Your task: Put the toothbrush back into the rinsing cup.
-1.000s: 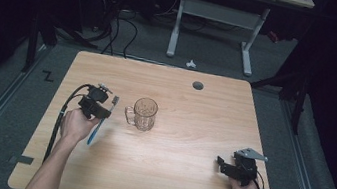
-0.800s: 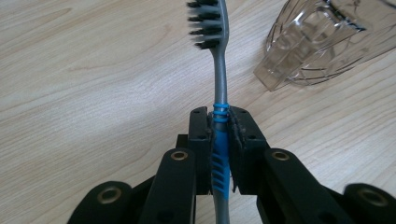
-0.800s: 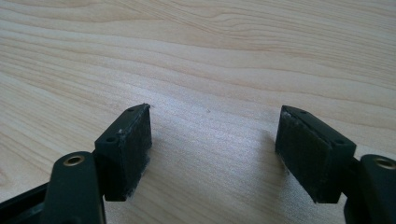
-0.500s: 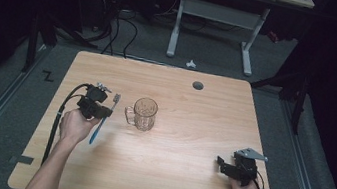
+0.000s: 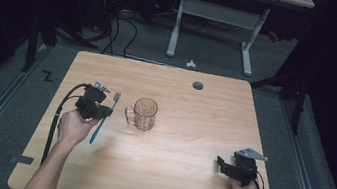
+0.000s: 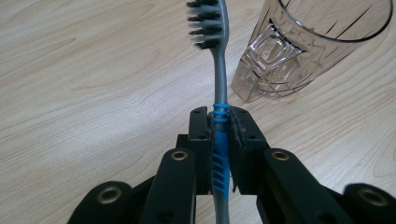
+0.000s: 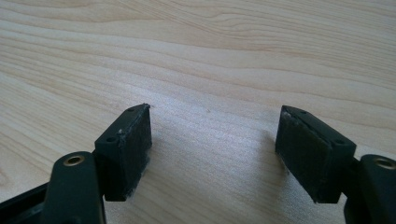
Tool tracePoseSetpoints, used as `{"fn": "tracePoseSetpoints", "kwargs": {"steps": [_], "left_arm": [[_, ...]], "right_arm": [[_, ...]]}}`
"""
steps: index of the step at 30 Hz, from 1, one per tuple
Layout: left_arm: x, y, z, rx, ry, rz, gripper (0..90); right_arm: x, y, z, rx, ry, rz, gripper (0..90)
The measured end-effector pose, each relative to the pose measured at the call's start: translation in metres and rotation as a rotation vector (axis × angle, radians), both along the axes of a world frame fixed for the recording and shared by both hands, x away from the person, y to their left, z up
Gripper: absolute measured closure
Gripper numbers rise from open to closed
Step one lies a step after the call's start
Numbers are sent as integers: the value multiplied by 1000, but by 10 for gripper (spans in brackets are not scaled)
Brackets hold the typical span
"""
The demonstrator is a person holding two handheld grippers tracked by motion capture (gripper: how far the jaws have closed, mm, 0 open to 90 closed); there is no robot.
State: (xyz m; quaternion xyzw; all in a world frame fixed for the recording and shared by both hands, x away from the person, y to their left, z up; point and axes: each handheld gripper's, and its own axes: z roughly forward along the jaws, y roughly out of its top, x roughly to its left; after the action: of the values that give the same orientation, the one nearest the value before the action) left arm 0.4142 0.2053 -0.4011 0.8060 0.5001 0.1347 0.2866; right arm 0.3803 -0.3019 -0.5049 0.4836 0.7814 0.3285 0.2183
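My left tool point(image 6: 219, 140) is clenched on a toothbrush point(image 6: 218, 70), its pads pressing the blue ribbed grip section of the handle, with the grey neck and dark bristle head projecting forward beyond the jaws. In the high view the toothbrush point(image 5: 104, 117) lies lengthwise above the wooden table point(image 5: 184, 178), head pointing away from me and blue handle end trailing back toward my left hand point(image 5: 73, 128). Just beside it, to the right, stands a clear glass mug point(image 5: 144, 113), upright, its handle turned toward the brush; in the left gripper view the mug point(image 6: 303, 46) sits near the bristles but apart from them.

My right tool point(image 7: 215, 144) is released, jaws spread wide over bare table with nothing between them; it rests near the table's right front corner point(image 5: 236, 168), well apart from the mug.

Handling, as I judge it: the toothbrush is light and fairly stiff, and the ribbed rubber zone gives the surest purchase; the smooth grey neck would slip. The mug is rigid, breakable and probably easy to tip if the brush knocks its rim.
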Motion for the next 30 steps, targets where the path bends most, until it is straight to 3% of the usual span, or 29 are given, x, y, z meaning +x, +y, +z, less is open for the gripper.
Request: {"fn": "tracePoseSetpoints", "kwargs": {"steps": [14,22,30], "left_arm": [[-6,0,8,-68,-63,-10,806],[-5,0,7,-71,-79,-7,806],[-5,0,9,-104,-101,-2,806]], "right_arm": [[0,0,0,0,0,0,272],[0,0,0,-1,0,0,272],[0,0,0,0,0,0,272]]}}
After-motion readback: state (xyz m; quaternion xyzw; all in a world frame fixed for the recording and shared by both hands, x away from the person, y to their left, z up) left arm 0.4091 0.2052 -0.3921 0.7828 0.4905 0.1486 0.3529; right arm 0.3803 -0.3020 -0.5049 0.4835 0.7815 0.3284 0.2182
